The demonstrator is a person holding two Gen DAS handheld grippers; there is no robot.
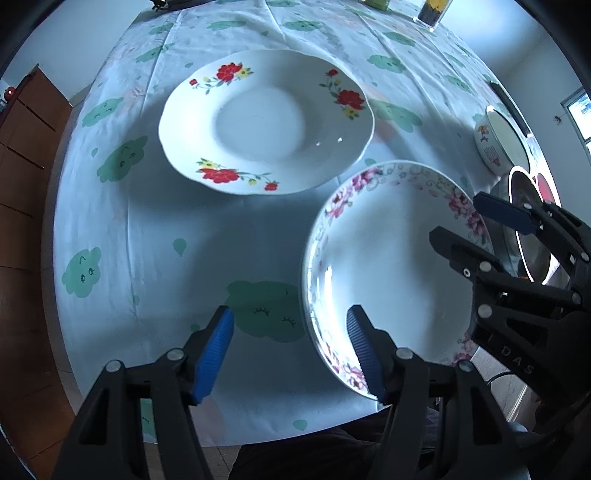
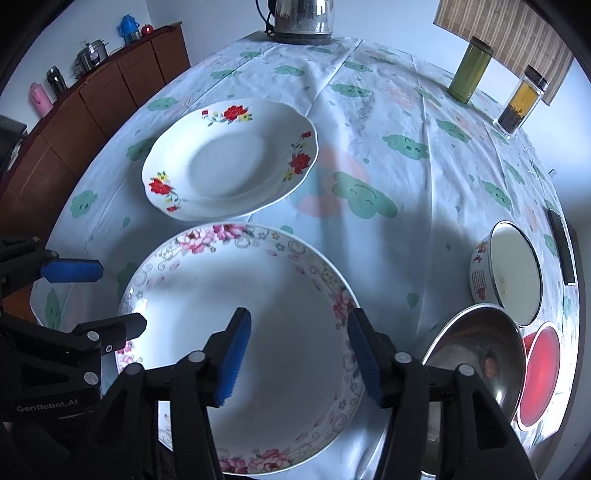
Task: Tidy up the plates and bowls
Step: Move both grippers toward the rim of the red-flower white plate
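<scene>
A: Your left tongs [image 1: 290,345] point straight down with the pads apart. The near left rim of the pink-flowered plate [image 1: 388,266] runs between them, but neither pad presses on it.

B: And my right tongs [image 2: 299,354]?

A: Also parted, hanging over the same plate's right half, gripping nothing. The plate lies flat on the desk [image 2: 369,122], close to its near edge.

B: What sits around it?

A: Just beyond it, towards the left, is the red-flowered plate [image 1: 266,122], close by; I can't tell whether the two rims touch. To the right, the steel bowl [image 2: 476,354] stands near the pink plate, with the red bowl [image 2: 541,373] and the white enamel bowl [image 2: 511,273] crowded beside it. Farther back on the flowered cloth are a kettle [image 2: 301,16], a green canister [image 2: 471,70] and a clear jar [image 2: 521,105].
</scene>
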